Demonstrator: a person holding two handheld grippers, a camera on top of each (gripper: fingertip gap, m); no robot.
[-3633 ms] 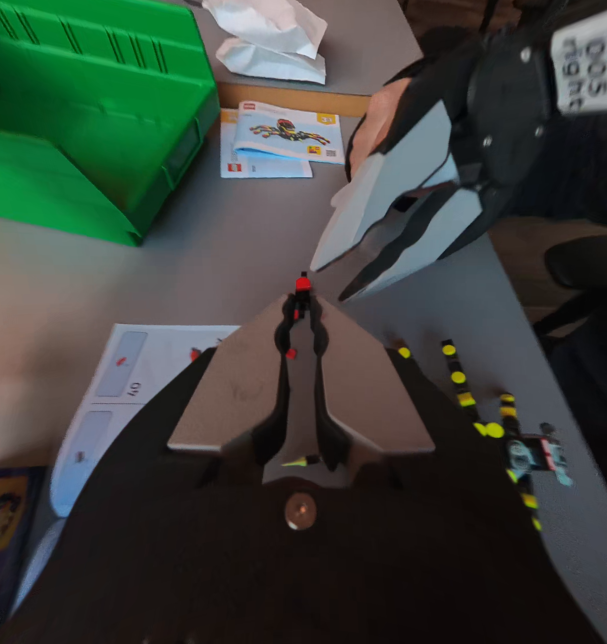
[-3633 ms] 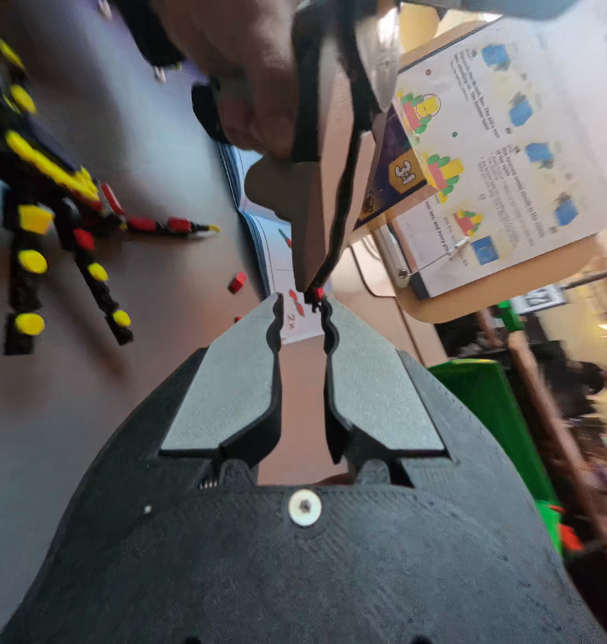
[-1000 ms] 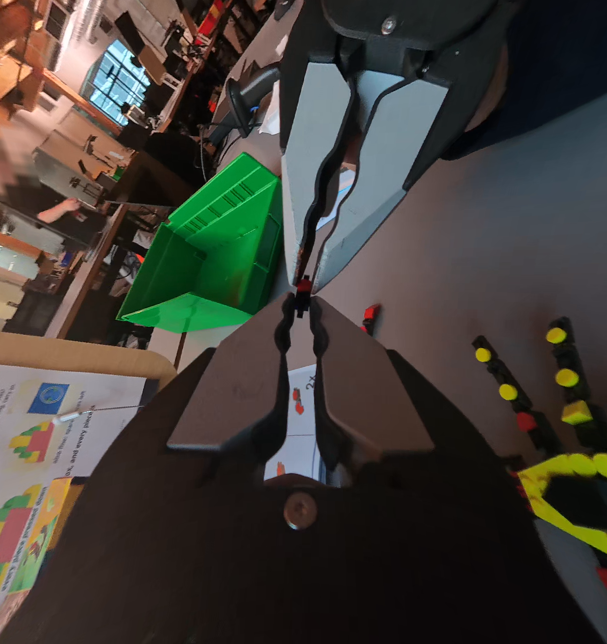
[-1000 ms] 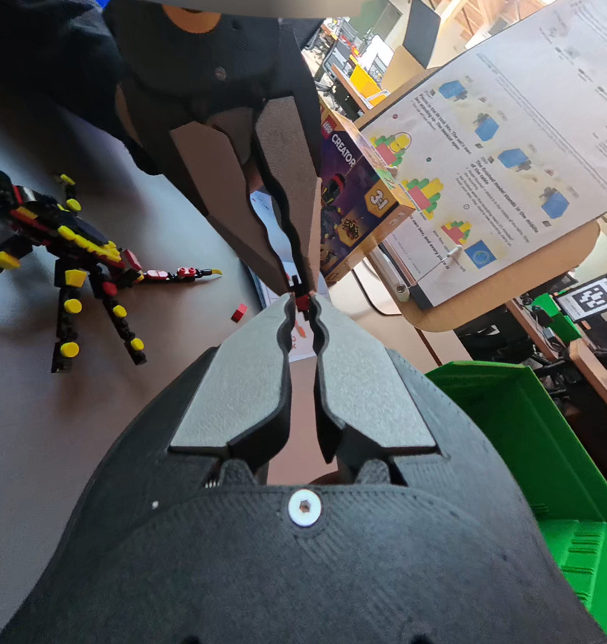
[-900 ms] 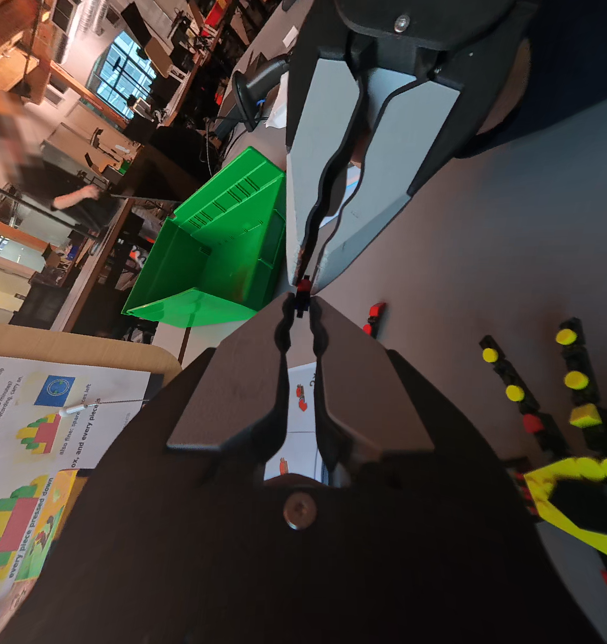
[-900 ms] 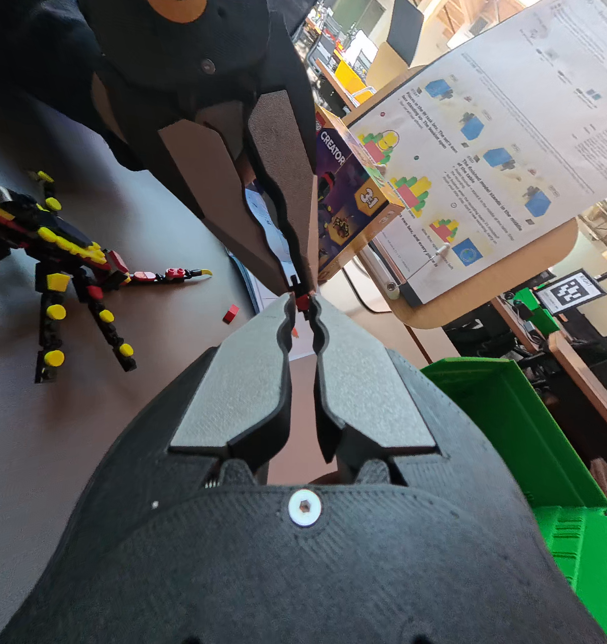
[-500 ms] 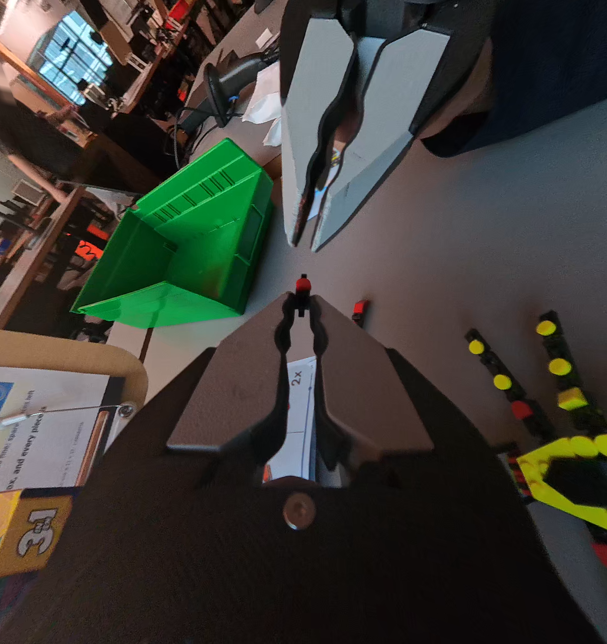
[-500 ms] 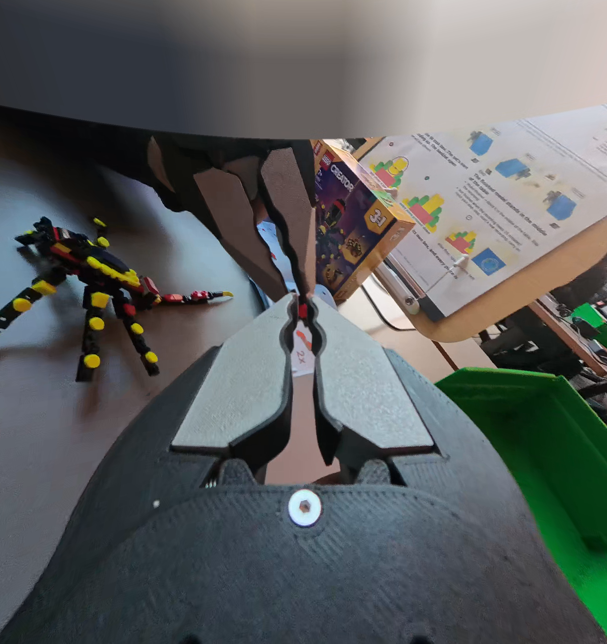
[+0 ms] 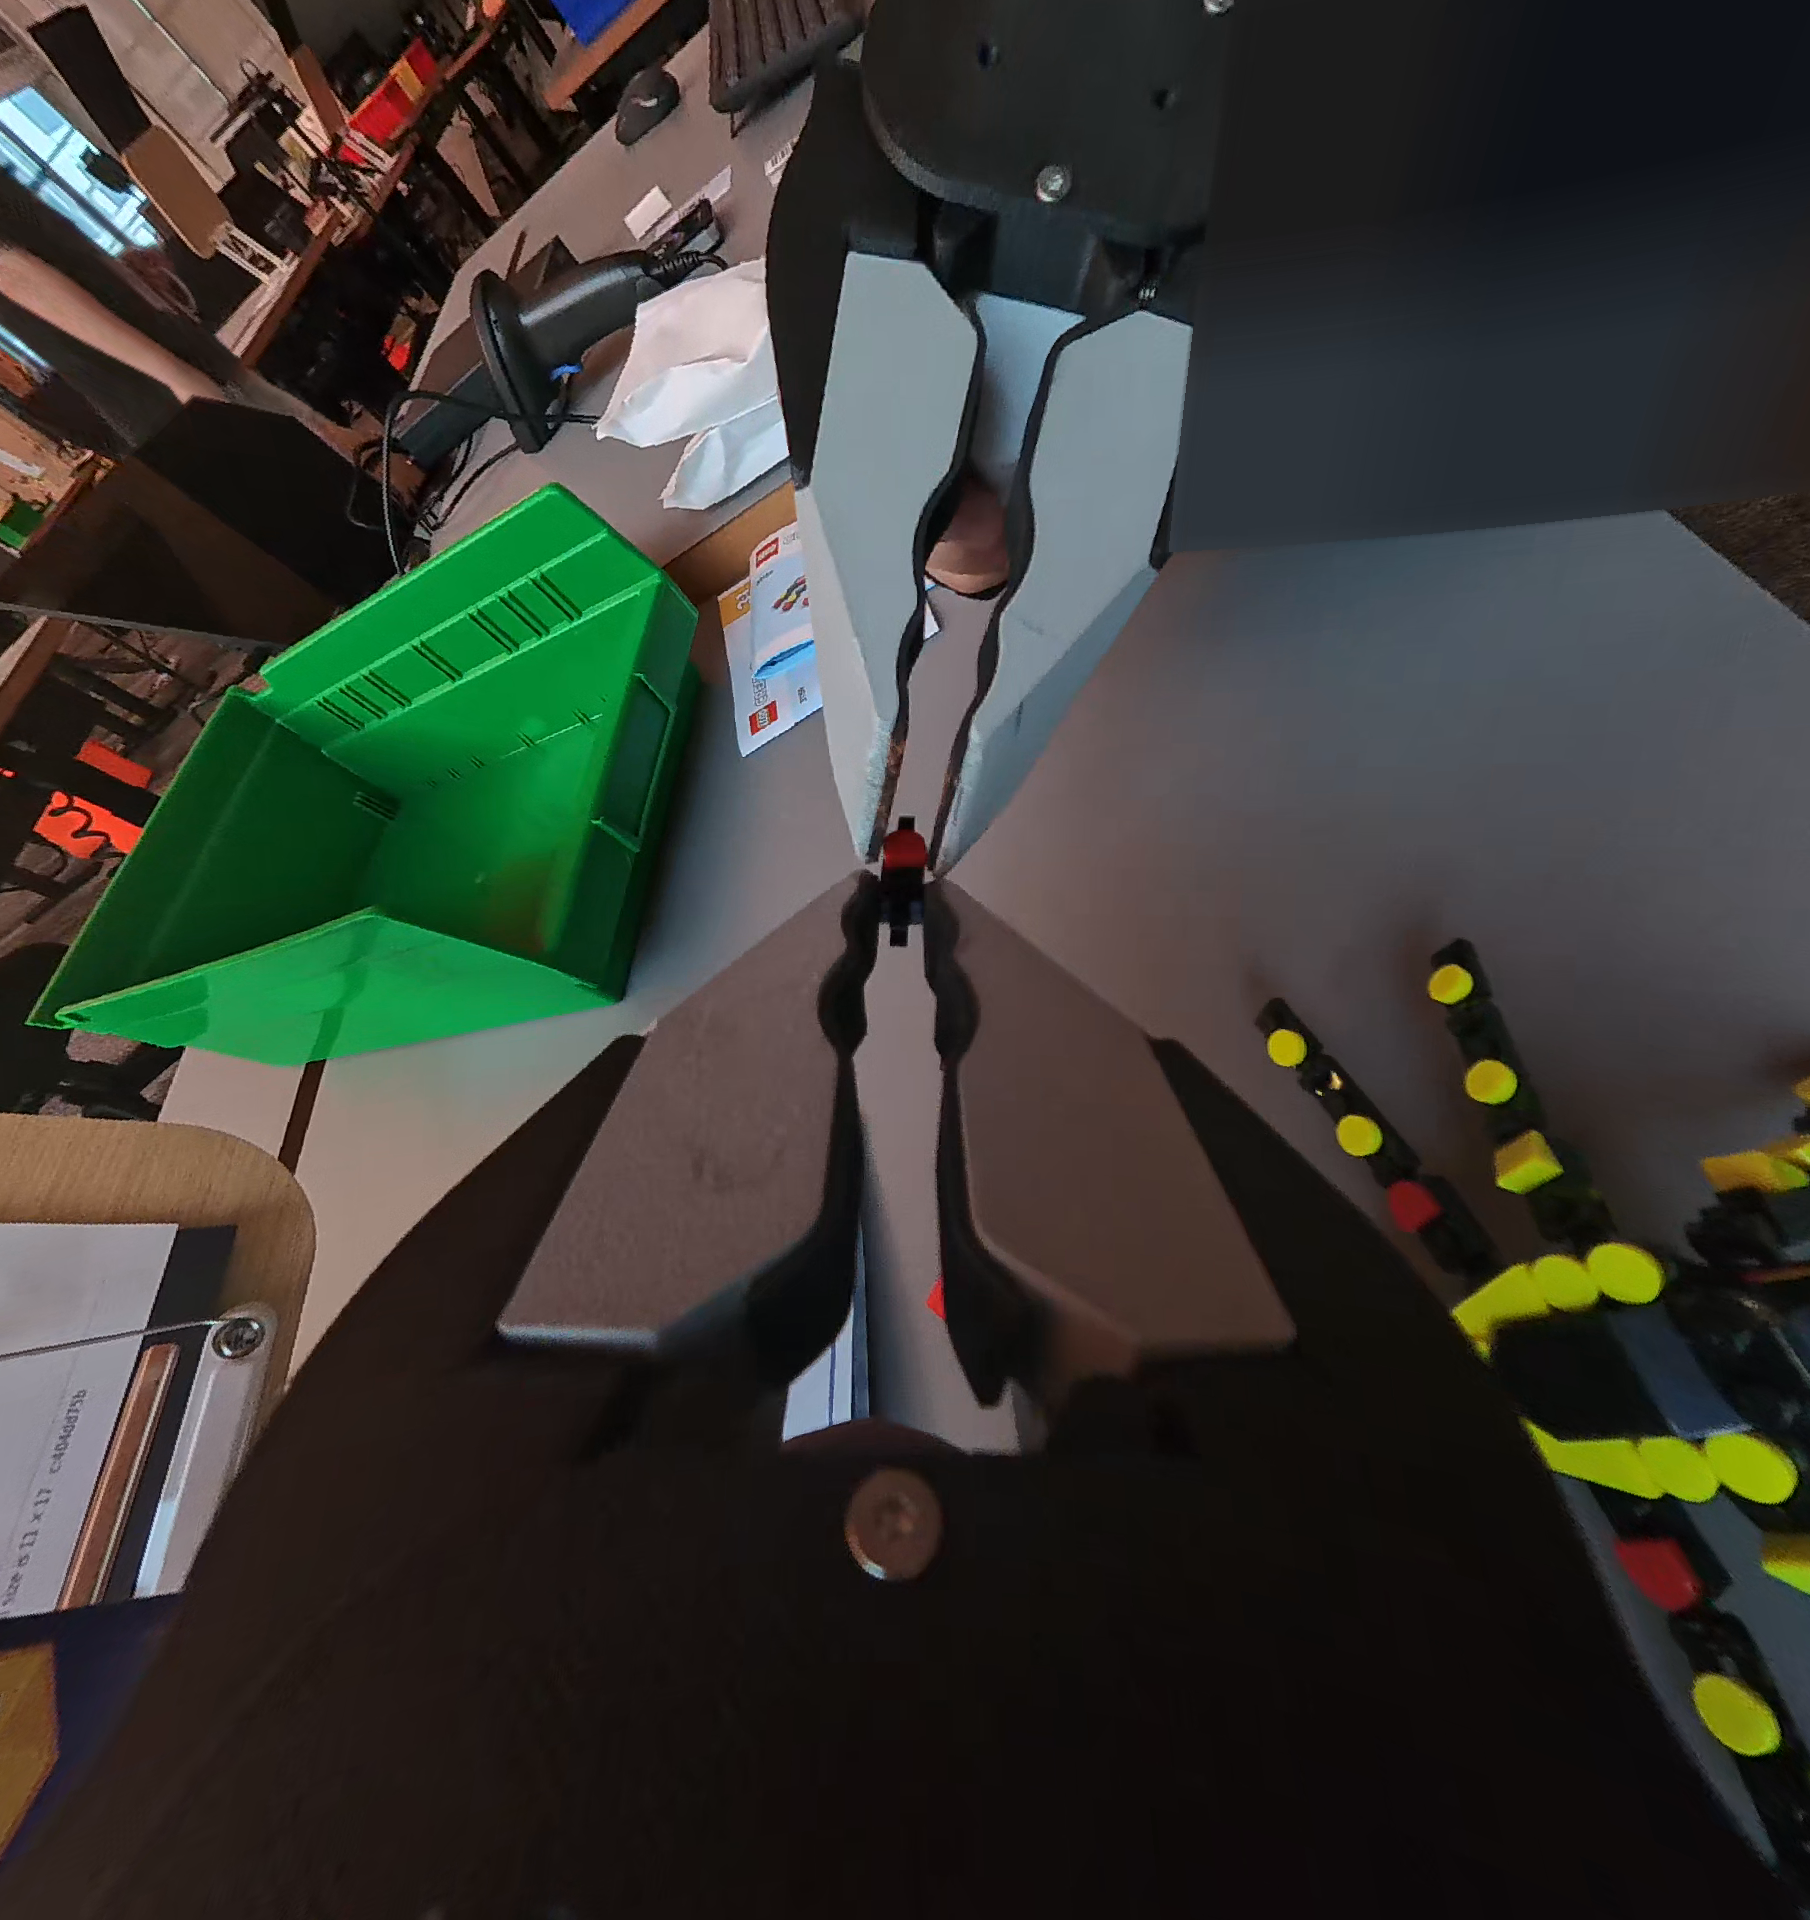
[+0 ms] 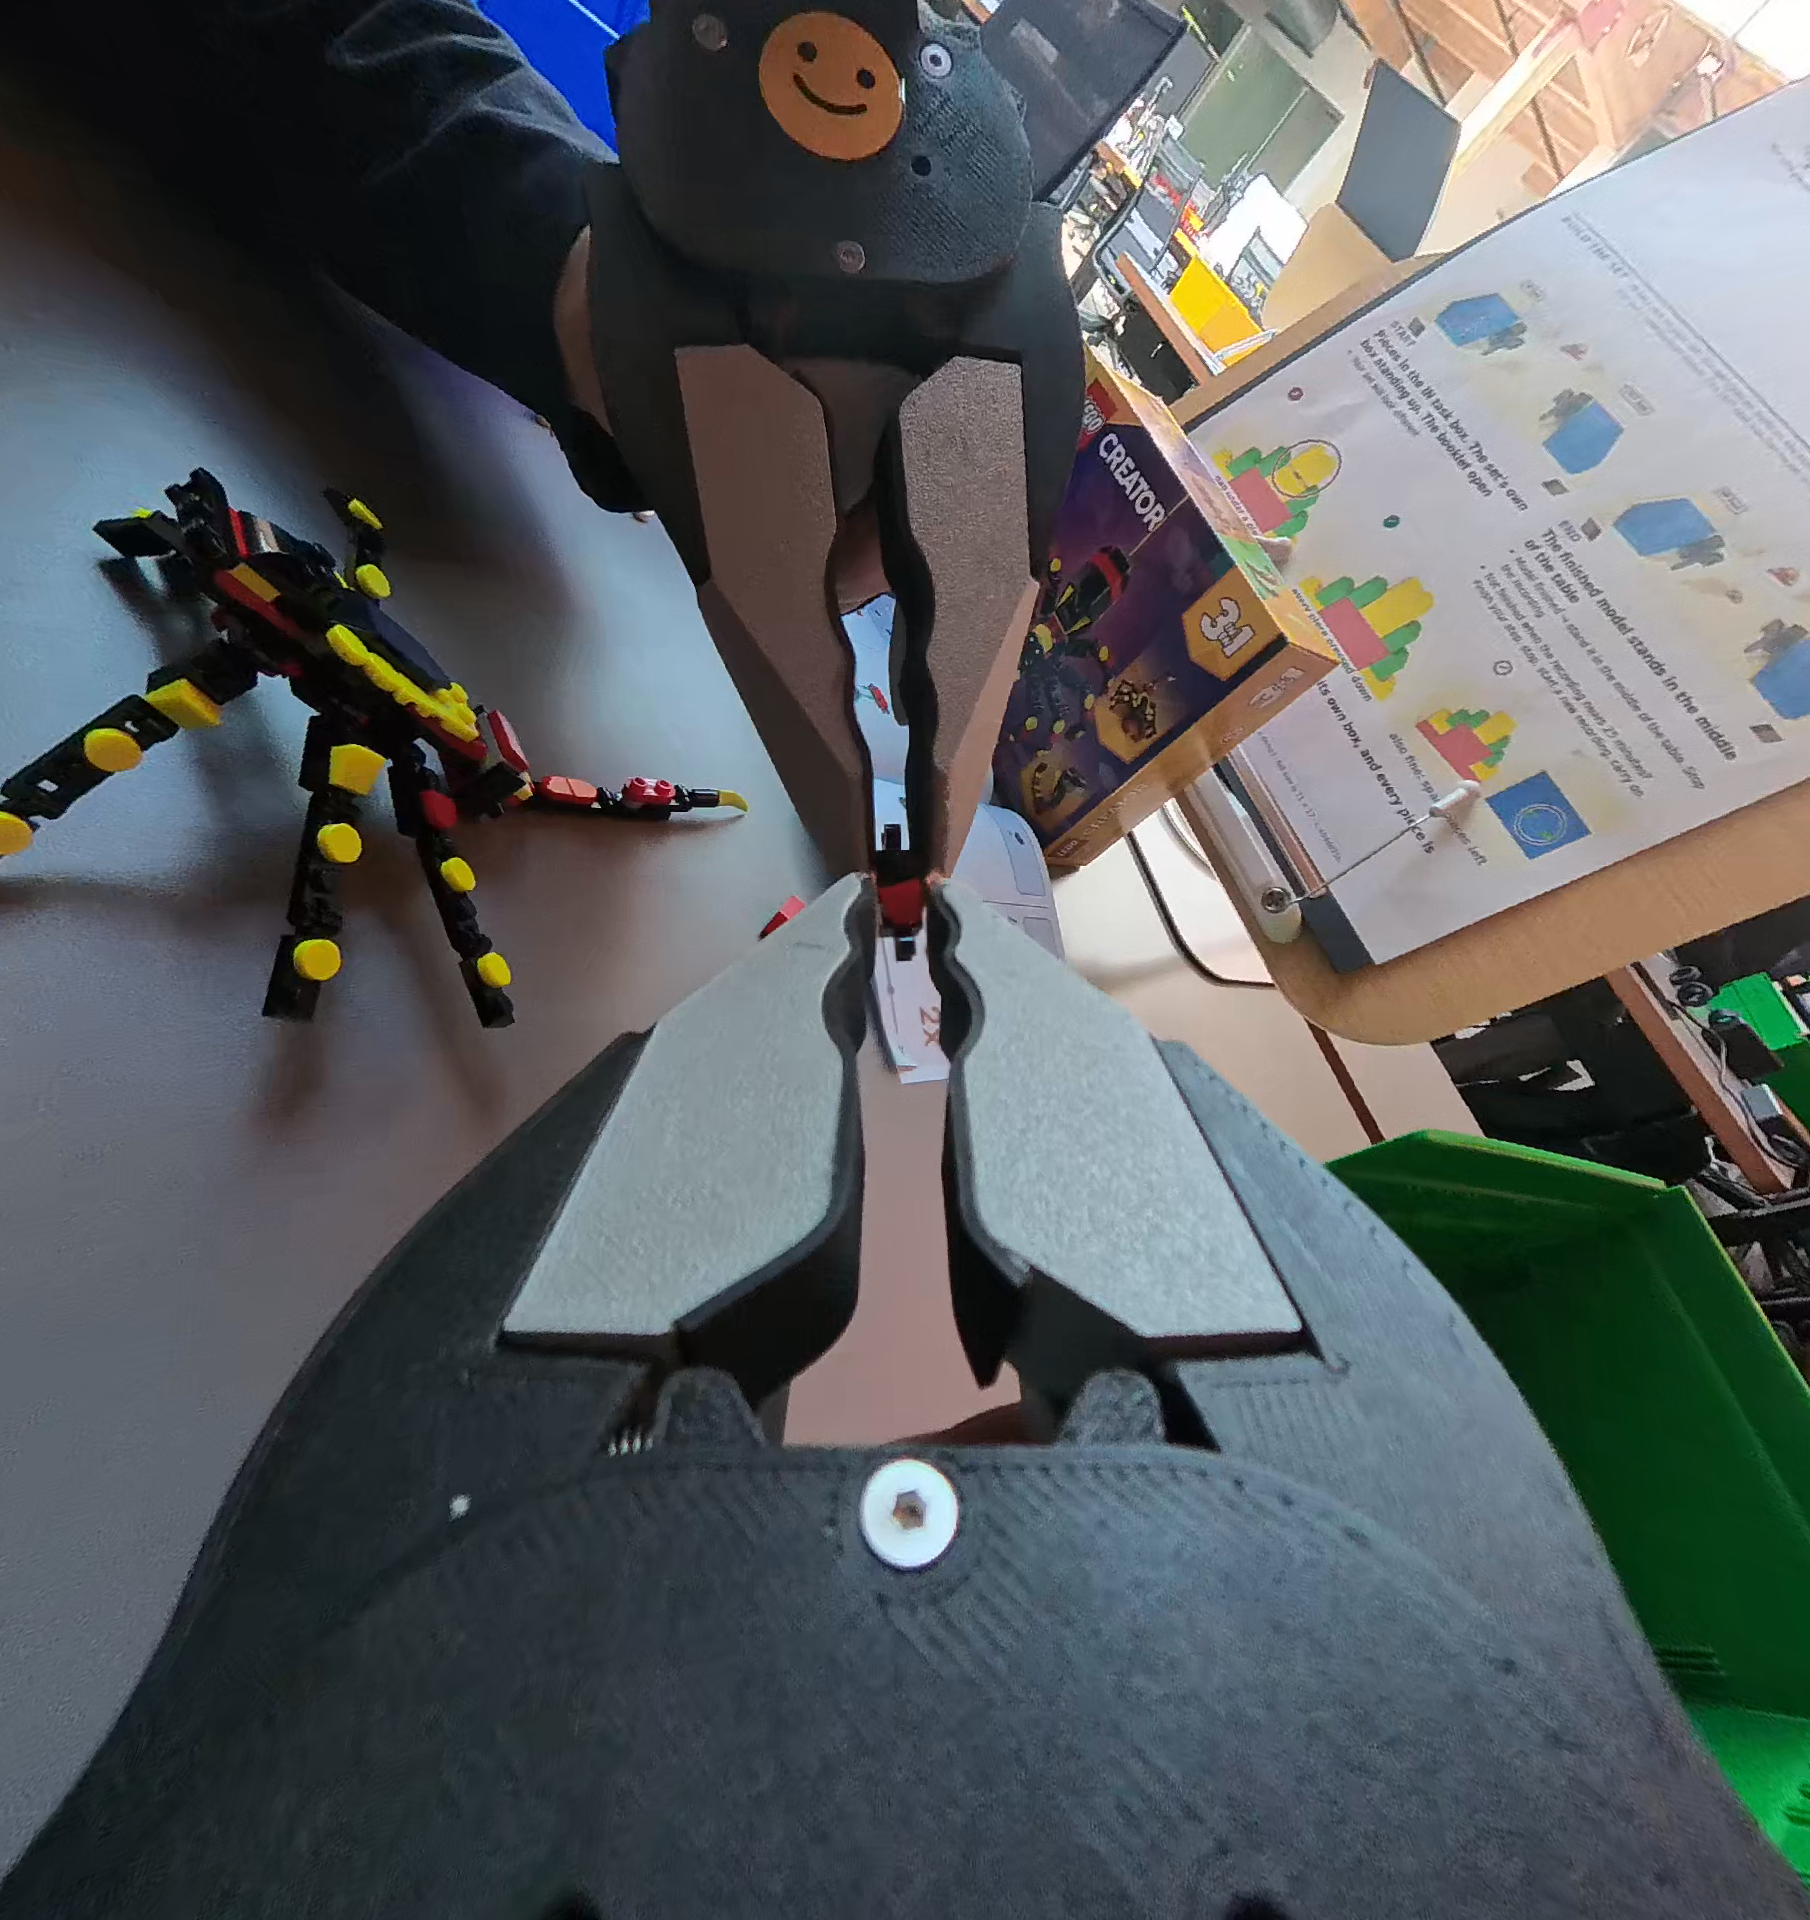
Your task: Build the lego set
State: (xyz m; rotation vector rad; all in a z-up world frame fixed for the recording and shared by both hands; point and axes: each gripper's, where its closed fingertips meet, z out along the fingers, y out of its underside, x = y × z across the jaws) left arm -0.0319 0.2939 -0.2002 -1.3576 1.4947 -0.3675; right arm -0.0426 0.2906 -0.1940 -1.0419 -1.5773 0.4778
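A small red-and-black lego piece (image 9: 902,862) is held in the air between both grippers, tip to tip. My left gripper (image 9: 899,902) is shut on its black end. My right gripper (image 10: 901,902) comes from the opposite side and is closed on the red end (image 10: 901,896). In the left wrist view the right gripper (image 9: 909,831) reaches down from above. In the right wrist view the left gripper (image 10: 893,844) does the same. The black, yellow and red spider-like model (image 10: 340,665) stands on the grey table (image 9: 1400,779), to the right in the left wrist view (image 9: 1659,1299).
A loose red brick (image 10: 781,916) lies on the table under the grippers, near an open instruction page (image 10: 916,1029). A green bin (image 9: 413,831), a booklet (image 9: 776,644) and white bags (image 9: 703,384) are behind. The set's box (image 10: 1140,644) and a clipboard sheet (image 10: 1555,520) stand beside. Less than 4 cm separates the two grippers' tips.
Half a second ago the right gripper was drawn back from the left one. It has come back, and its tips now close on the red end of the piece.
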